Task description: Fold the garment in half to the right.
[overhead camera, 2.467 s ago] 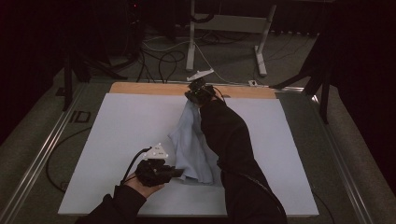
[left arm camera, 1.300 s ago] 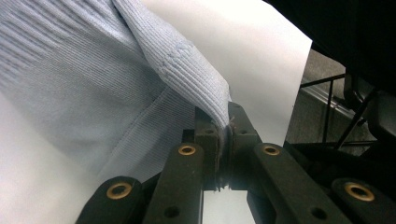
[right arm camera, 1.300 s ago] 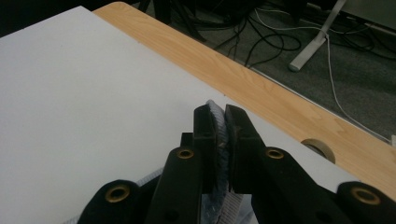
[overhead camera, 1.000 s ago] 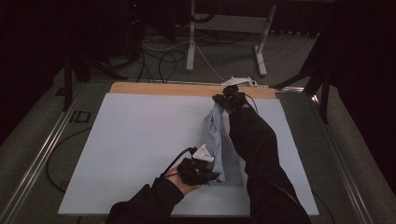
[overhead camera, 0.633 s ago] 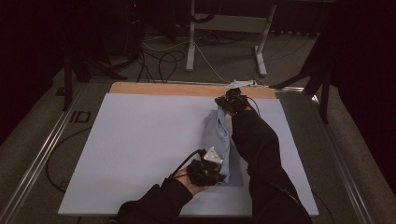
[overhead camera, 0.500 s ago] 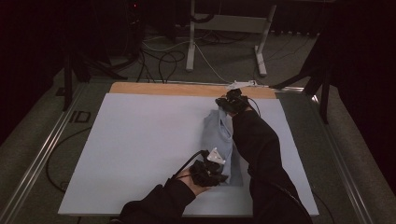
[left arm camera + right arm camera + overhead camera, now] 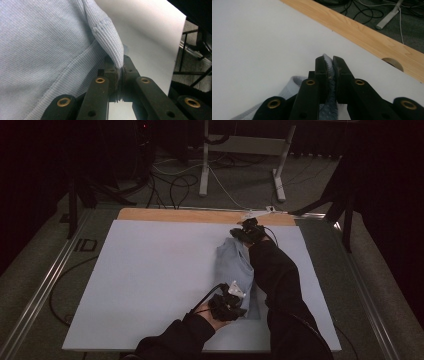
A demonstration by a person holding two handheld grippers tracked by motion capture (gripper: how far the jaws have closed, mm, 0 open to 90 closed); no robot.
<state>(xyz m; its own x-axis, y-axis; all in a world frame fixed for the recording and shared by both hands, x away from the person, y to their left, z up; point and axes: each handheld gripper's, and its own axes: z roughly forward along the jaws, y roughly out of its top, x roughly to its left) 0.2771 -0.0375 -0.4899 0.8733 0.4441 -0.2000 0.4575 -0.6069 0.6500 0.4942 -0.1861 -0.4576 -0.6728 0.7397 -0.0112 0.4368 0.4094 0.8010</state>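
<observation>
Work in hand: folding a light blue shirt on the white table. The shirt lies right of centre as a long narrow strip running from the near edge toward the far wooden edge, so a lengthwise fold looks done already.

Left claw sits at the near end of the strip. In the left gripper view its jaws are clamped tight on a ribbed hem of the shirt, w/ the cloth pinched to a point between them and lifted a bit off the table.

Right claw is at the far end, near the wooden edge. In the right gripper view its jaws are clenched on a thick bit of the same cloth, prob. several layers, w/ white table beyond and the wood strip farther off.

Progress, as a judgement: approx. midway. Sides seem folded in, strip is stretched between both claws. Left to do: bring one end over the other to halve the length, lay it flat, smooth it, let go w/ both claws. Whether the sleeves are tucked inside can't be told, the right sleeve of the person covers part of the strip
</observation>
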